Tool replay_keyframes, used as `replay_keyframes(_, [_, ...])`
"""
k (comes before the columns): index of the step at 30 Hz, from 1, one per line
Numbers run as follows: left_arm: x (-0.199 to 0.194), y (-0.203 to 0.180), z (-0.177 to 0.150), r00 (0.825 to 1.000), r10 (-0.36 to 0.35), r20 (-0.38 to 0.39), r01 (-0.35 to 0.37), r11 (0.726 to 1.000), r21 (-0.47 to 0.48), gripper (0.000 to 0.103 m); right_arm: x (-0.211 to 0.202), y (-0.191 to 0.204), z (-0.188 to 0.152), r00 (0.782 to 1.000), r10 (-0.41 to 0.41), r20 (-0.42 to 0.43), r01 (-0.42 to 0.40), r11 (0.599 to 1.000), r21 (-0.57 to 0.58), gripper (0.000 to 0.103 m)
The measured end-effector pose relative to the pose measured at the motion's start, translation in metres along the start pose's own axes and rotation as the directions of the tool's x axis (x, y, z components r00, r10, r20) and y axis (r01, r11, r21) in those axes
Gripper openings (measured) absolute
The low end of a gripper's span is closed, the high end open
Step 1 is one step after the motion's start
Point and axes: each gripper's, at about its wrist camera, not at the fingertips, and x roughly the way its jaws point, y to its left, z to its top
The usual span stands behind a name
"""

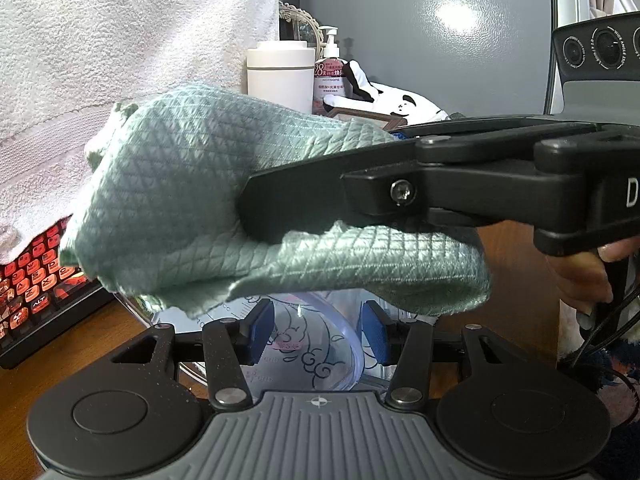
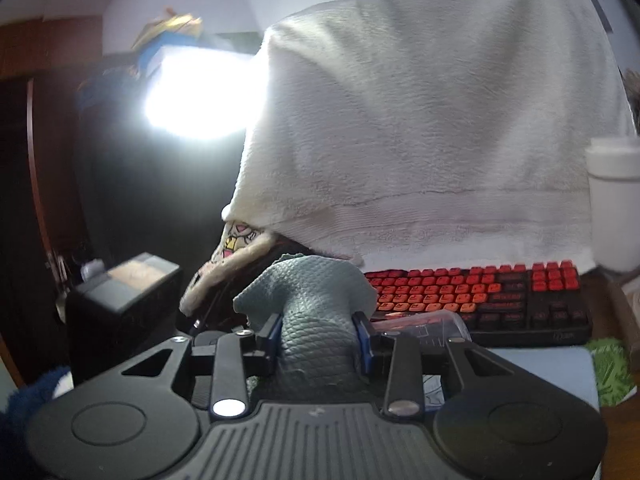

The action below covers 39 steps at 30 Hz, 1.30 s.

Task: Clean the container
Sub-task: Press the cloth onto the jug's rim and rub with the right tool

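- Evidently, the right gripper (image 2: pixel 318 336) is clamped on a bunched sage-green waffle-weave cloth (image 1: pixel 224 184), ready for wiping.
- Left gripper (image 1: pixel 318 334) grips the clear printed plastic container's (image 1: pixel 320 344) rim, steadying it beneath the cloth.

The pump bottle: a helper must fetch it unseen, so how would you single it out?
Look past the white towel to the grey wall. The pump bottle stands beside a white cylinder; only it has a pump and pink label.

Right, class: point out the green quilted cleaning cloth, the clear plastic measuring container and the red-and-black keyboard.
Green quilted cleaning cloth (image 1: pixel 192 184): left wrist view, middle of its bunched upper fold.
Clear plastic measuring container (image 1: pixel 320 344): left wrist view, printed wall between the gripper's fingers.
Red-and-black keyboard (image 2: pixel 480 296): right wrist view, middle of the key rows.
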Motion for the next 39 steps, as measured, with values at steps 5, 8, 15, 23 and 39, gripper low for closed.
replay_keyframes(5, [0.0,0.0,0.0,1.0,-0.001,0.0,0.001,1.0,-0.001,0.049,-0.003,-0.005,0.003,0.998,-0.067,0.007,0.067,0.997,-0.025,0.035])
replay_keyframes(8, [0.001,0.001,0.0,1.0,-0.001,0.0,0.001,1.0,-0.002,0.049,-0.005,-0.013,0.005,0.988,-0.153,0.018,0.154,0.987,-0.053,0.035])
replay_keyframes(15, [0.002,0.003,0.0,1.0,-0.001,0.0,0.001,1.0,0.0,0.049,-0.005,-0.017,0.007,0.984,-0.173,0.03,0.175,0.984,-0.047,0.044])
replay_keyframes(23, [0.002,0.003,0.001,1.0,0.0,0.0,0.0,1.0,0.001,0.049,-0.006,-0.023,0.008,0.98,-0.196,0.043,0.197,0.979,-0.044,0.038])
replay_keyframes(39, [0.008,0.004,0.003,1.0,0.0,0.0,0.0,1.0,0.001,0.049,-0.002,0.015,0.001,0.994,-0.104,0.017,0.105,0.97,-0.22,0.029])
